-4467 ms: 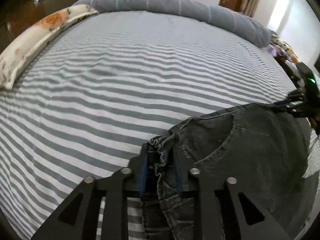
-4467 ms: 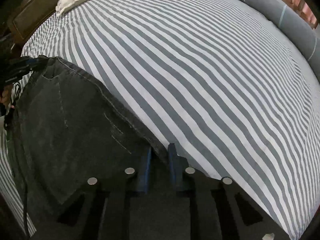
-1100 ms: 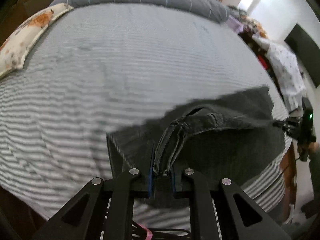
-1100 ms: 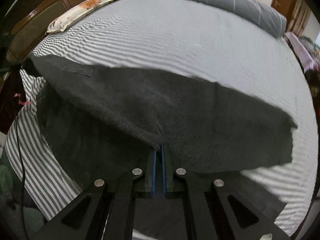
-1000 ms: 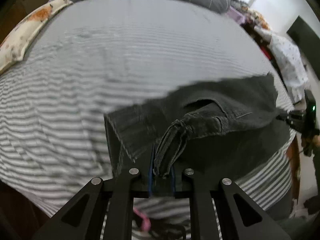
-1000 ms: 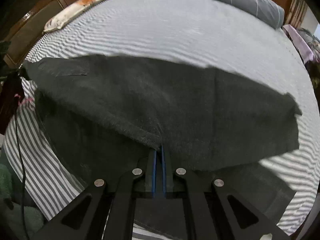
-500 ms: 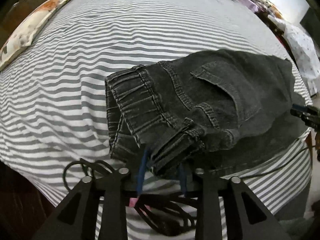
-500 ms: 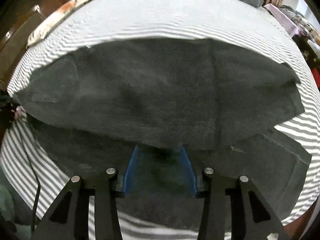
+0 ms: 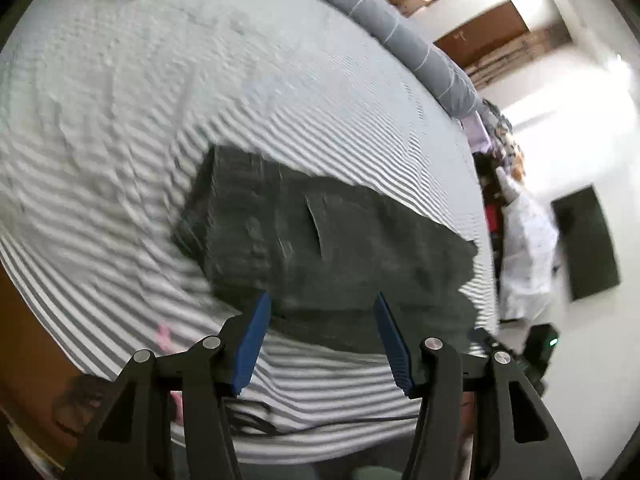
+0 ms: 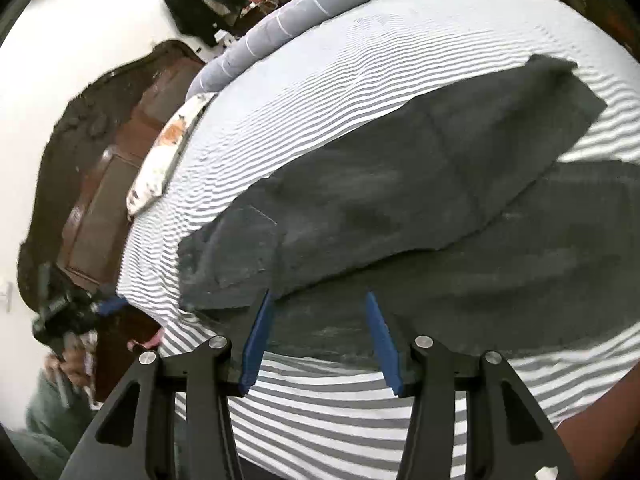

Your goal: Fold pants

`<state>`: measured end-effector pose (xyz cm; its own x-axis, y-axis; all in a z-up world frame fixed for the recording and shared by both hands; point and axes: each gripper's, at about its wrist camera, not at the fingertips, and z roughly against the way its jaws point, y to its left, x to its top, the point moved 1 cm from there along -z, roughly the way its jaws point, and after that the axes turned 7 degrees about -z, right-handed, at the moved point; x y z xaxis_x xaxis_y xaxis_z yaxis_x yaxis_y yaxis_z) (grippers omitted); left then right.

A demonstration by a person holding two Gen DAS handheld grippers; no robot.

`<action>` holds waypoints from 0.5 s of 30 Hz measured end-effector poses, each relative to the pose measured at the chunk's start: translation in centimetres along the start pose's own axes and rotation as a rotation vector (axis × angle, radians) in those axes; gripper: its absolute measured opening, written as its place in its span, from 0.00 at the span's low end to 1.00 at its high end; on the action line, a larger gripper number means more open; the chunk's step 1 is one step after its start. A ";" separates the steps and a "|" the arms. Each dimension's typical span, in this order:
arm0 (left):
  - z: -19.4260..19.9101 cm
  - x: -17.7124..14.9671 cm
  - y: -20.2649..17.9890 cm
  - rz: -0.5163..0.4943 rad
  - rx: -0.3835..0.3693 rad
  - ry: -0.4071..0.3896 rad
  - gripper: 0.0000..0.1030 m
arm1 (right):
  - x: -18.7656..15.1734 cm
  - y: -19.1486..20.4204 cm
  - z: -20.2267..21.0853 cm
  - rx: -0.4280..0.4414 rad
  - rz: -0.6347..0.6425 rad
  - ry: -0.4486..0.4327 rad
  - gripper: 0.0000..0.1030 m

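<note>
Dark grey denim pants [image 9: 320,240] lying folded on grey-and-white striped bed sheet [image 9: 120,140]; left claw [image 9: 320,304] and right claw [image 10: 316,300] both opening, nothing between blue pads; fold just released, it seems; next move likely calling for regrasp for second fold.

Left gripper [image 9: 322,304]: matte black frame of angular struts with triangular cut-outs; four round silver screw heads across the struts; two flat blue pads [image 9: 252,344] lining the inner fingers. A thin black cable [image 9: 256,422] runs just below the frame's fingers.

Right gripper [image 10: 318,302]: same black build, four silver screws, blue pads [image 10: 256,344] alike.

Person: greenish garment [image 10: 52,420] left of the right gripper's frame.
</note>
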<state>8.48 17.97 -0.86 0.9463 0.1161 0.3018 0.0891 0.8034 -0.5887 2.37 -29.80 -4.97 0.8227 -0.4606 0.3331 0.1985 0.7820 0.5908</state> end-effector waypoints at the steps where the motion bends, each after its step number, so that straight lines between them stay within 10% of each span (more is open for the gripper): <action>1: -0.6 -0.7 0.0 0.028 -0.007 0.012 0.54 | -0.2 0.1 -0.1 -0.003 -0.003 0.001 0.45; 15: -8.3 -2.3 1.7 0.303 0.028 0.046 0.54 | -1.8 -2.4 -3.7 -0.015 -0.122 0.045 0.45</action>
<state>9.01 14.25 -8.78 0.9415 0.3271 0.0809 -0.2075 0.7520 -0.6257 2.37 -29.29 -9.77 0.8148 -0.5338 0.2261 0.3065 0.7278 0.6135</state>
